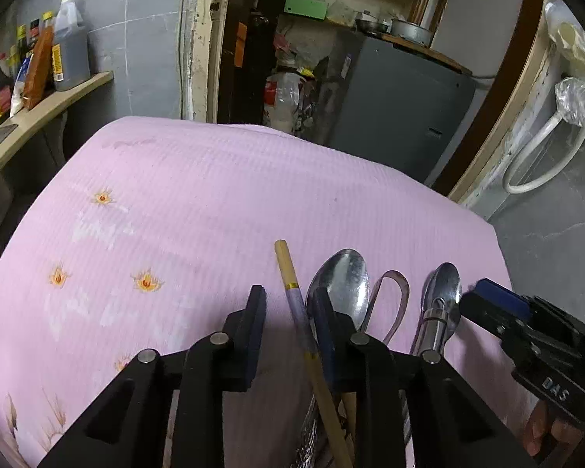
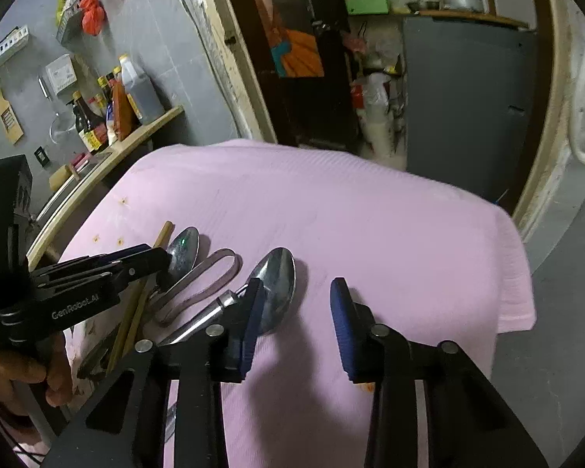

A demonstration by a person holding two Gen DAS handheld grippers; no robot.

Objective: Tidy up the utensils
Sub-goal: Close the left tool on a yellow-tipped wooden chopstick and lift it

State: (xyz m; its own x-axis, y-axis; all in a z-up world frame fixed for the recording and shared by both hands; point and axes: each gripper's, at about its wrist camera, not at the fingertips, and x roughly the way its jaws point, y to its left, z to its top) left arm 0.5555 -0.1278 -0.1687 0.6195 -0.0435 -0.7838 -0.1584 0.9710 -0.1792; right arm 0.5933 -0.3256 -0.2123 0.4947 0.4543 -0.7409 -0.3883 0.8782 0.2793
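Utensils lie side by side on a pink cloth (image 1: 199, 195). A wooden chopstick (image 1: 292, 296) with a gold band lies between the fingers of my open left gripper (image 1: 288, 304). Right of it lie a steel spoon (image 1: 347, 277), a brownish looped utensil (image 1: 394, 292) and a second steel spoon (image 1: 442, 288). In the right wrist view my right gripper (image 2: 296, 304) is open and empty; its left finger (image 2: 251, 312) is over the second spoon (image 2: 277, 277). The left gripper (image 2: 152, 257), first spoon (image 2: 183, 251), loop (image 2: 214, 273) and chopstick (image 2: 163, 234) also show there.
The pink cloth (image 2: 370, 210) covers the table and drops off at the far and right edges. A wooden shelf (image 1: 58, 97) with sauce bottles (image 1: 70, 46) stands at the left. A grey cabinet (image 1: 394, 109) and a cluttered doorway lie beyond the table.
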